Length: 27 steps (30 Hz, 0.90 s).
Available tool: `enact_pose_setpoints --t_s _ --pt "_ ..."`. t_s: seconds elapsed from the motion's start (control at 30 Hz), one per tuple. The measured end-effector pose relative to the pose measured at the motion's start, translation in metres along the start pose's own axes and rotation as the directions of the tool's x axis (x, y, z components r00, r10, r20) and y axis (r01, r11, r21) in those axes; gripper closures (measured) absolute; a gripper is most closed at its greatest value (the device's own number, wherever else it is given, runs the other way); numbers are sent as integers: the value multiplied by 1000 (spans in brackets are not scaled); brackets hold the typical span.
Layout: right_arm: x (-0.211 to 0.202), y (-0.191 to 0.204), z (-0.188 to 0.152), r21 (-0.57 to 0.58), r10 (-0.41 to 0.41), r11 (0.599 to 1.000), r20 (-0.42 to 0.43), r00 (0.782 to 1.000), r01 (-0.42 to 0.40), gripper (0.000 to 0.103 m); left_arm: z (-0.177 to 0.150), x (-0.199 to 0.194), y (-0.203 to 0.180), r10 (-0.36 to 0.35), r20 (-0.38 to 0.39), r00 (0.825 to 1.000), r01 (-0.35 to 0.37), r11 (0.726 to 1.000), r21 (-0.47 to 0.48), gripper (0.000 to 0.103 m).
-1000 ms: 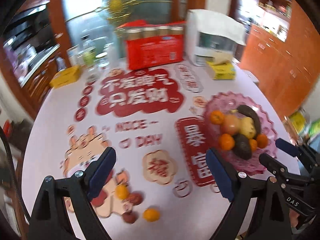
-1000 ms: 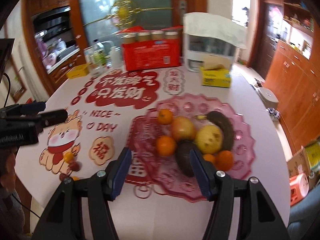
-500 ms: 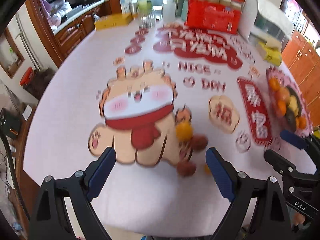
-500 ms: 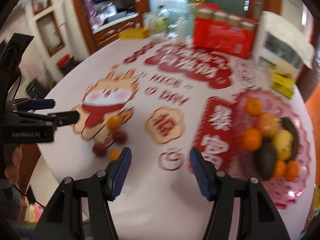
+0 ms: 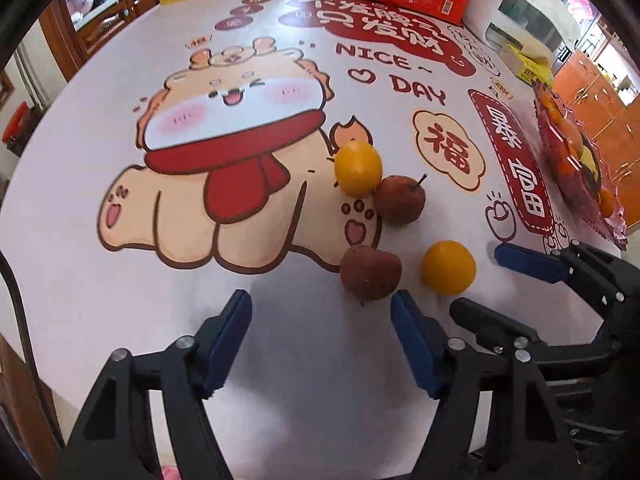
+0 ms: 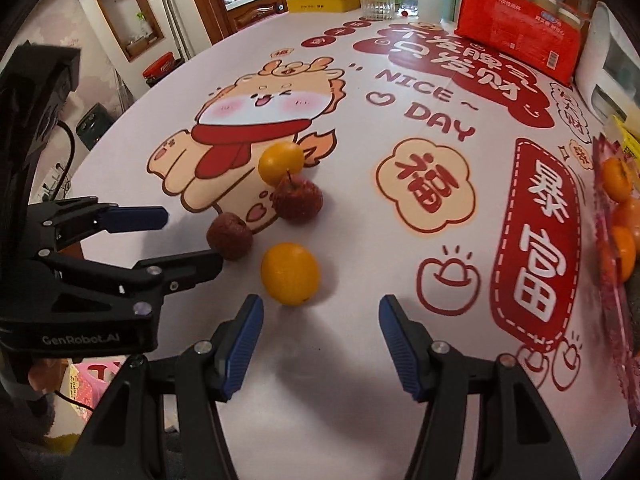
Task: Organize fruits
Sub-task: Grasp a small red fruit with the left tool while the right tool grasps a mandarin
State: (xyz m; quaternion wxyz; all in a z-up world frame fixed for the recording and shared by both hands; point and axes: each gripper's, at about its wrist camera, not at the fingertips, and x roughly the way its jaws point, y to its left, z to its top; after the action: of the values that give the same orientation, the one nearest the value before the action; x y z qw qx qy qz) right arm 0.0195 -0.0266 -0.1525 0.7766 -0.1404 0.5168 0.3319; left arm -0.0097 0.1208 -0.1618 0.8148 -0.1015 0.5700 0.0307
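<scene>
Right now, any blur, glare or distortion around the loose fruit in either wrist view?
Left wrist: sharp, strong fisheye bowing of the table, soft shadows under the near orange and near red fruit, no glare. Right wrist: equally sharp on the four fruits; pink plate smeared and cropped at the right rim.

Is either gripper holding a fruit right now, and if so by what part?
Nothing is held. The left gripper is closing on empty air short of the near red fruit; the right gripper has nothing between its pads, the near orange just ahead.
</scene>
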Motion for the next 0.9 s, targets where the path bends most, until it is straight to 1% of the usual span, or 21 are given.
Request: enact_pose_setpoints --t_s 0.1,0.2,0.27,0.33,0.43,0.5,0.53,0.6,0.63,0.67,0.83,0.9 --pt "5 4 1 -19 -8 1000 5 1000 8 50 2 3 0 -31 6 1000 31 1000 -5 35" --pt "6 7 3 -36 -3 999 21 1000 4 55 6 3 -3 -41 13 999 41 999 11 39" --pt "6 10 5 -50 4 999 31 1000 -3 64 8 3 -5 -50 14 999 50 999 17 41" --pt "6 14 6 -71 19 997 37 999 -16 73 10 3 -6 -62 12 998 62 998 21 48" --pt "6 18 6 -101 -27 994 47 999 32 74 11 3 -9 -78 7 997 78 997 24 55" --pt "5 15 6 -95 -28 995 45 999 32 74 12 5 -11 -91 3 996 91 996 24 58" --pt "4 13 6 -87 -32 996 43 999 36 74 11 6 -10 -96 3 995 96 995 22 62" --pt "3 8 5 -72 -38 997 41 998 41 74 12 8 -11 -110 4 994 110 994 20 64" --pt "3 5 4 -62 -39 997 39 998 41 74 13 9 -12 -112 7 994 111 994 21 70" --pt "2 2 3 -53 -41 998 37 998 43 74 14 10 -14 -120 5 993 119 993 23 72" --pt "-2 -10 -1 -14 -49 999 27 998 50 74 15 12 -21 -116 5 993 115 992 42 74" --pt "-6 -15 -2 0 -52 999 27 998 52 74 14 11 -25 -122 -6 992 123 991 51 74"
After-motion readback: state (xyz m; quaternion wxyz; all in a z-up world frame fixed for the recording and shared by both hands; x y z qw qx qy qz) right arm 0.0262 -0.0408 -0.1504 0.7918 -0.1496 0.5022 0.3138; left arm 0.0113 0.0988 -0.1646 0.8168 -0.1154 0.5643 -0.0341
